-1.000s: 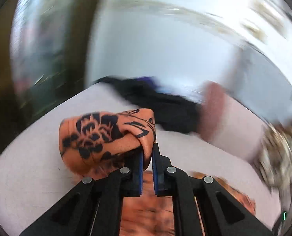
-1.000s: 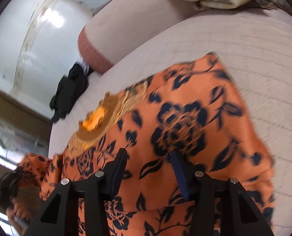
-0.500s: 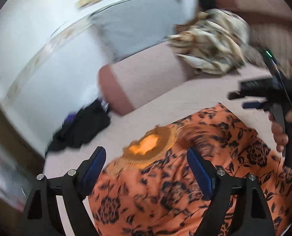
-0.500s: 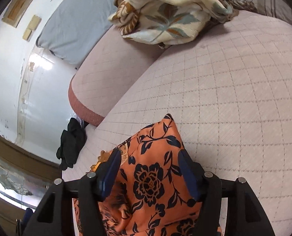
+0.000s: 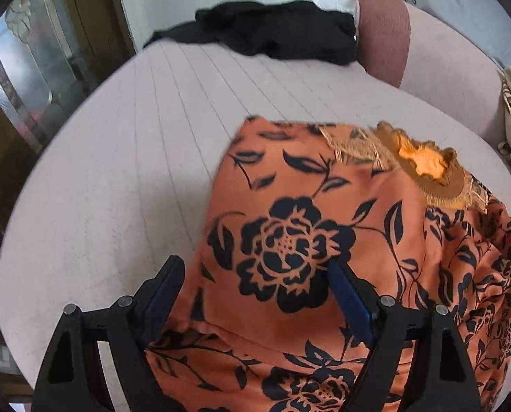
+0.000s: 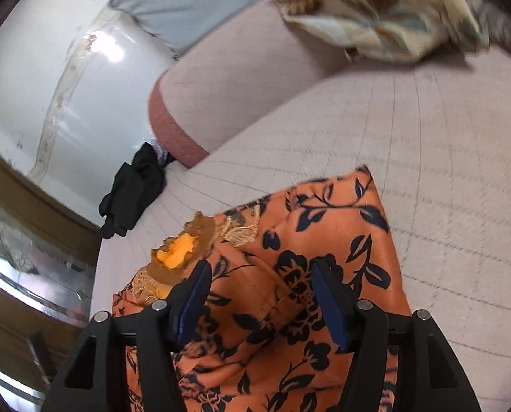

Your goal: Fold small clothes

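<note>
Left gripper (image 5: 255, 283): jaws spread wide, blue-padded fingers (image 5: 160, 295) angled outward, nothing clamped between them; black linkage arms with silver pivot pins fill lower frame.

Right gripper (image 6: 260, 295): jaws likewise parted wide, blue pads (image 6: 329, 304) facing inward, no grasp; black linkage arms with silver pins visible below, tool pointing forward and down.

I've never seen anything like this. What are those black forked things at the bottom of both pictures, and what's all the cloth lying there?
Those are tongs, one carried in each of a person's hands, each with a small wide-angle camera looking along its two fingers. One picture comes from the left tongs, the other from the right tongs. Both stand open over an orange floral garment lying on a pale quilted cushion, gripping nothing. Farther off lie a black garment and a cream patterned cloth.
</note>
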### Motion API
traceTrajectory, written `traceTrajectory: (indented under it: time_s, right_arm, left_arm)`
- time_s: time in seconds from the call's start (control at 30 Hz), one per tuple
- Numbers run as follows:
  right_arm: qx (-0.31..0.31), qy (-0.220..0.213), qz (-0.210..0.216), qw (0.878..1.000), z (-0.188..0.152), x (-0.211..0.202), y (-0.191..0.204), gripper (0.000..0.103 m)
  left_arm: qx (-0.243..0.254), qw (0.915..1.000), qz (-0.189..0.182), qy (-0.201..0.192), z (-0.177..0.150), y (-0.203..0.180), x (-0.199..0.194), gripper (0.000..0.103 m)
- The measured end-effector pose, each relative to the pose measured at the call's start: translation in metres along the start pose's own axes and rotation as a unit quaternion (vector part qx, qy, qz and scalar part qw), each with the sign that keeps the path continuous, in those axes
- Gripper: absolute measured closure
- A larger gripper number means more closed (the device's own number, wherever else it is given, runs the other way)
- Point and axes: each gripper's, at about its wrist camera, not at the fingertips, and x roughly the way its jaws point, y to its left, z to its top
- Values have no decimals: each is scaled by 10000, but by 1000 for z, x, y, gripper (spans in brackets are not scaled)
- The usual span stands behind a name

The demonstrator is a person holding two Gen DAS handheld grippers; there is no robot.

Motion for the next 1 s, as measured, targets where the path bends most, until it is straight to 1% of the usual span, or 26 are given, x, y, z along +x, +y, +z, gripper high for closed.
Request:
traceTrajectory:
  time_s: [0.03,0.1,0.17,0.27,0.3,0.37,0.4,0.47,0.5,0.53,0.57,0.67,0.8,0.83,0.9,0.97,1.0]
  right_arm:
    - [68,72,41,9999,-1,6,-4,39]
    - [422,291,225,9984,-1,21,-19,39]
    - [696,439,453,9956,-5,33,-26,38]
    - [547,471,616,9955,-8,38,-14,35]
    - [514,552,812,9938,-9,40,-10,35]
    - [525,652,1045,9910,-13,41,-4,37]
    - [424,696,1002,9916,-16,41,1,40]
    - [94,752,854,9935,-20,40,11,78]
    - [-64,742,714,9947,-22,38,16,79]
    - [-153,682,612,9957,-23,35,20,83]
    - [-219,630,565,9962,-24,31,22,86]
    - [-283,406,517,9974,-23,11,26,87]
    - [-359,-36,453,9983,-15,-32,21,87]
    - [-415,-77,428,9982,-14,-40,20,87]
    - [-557,-24,205,9982,-15,-48,20,87]
    - [-734,313,-308,9963,-22,-42,14,87]
    - [-793,555,-519,9939,-25,-35,10,85]
  left_arm:
    - [63,10000,70,26,-2,-2,6,18]
    - [181,9995,242,97,-4,-1,14,18]
    - [118,9997,151,130,-3,0,18,16]
    - [55,9998,97,158,-2,2,19,16]
    - [73,9998,114,146,-3,1,18,16]
    - [93,9997,164,125,-3,0,19,16]
    - [115,9997,200,113,-3,-2,19,16]
    - [134,9996,247,101,1,-1,22,16]
    - [129,9995,267,100,1,-2,22,16]
    - [115,9995,276,106,2,-3,21,16]
    - [97,9995,279,115,2,-3,21,16]
    - [56,9995,284,144,3,-2,19,16]
    - [19,9994,316,164,3,-3,20,16]
    - [27,9993,323,167,3,-4,20,16]
    - [78,9991,394,151,3,-6,19,16]
    - [154,9987,471,125,3,-9,20,16]
    - [201,9984,508,112,3,-11,19,16]
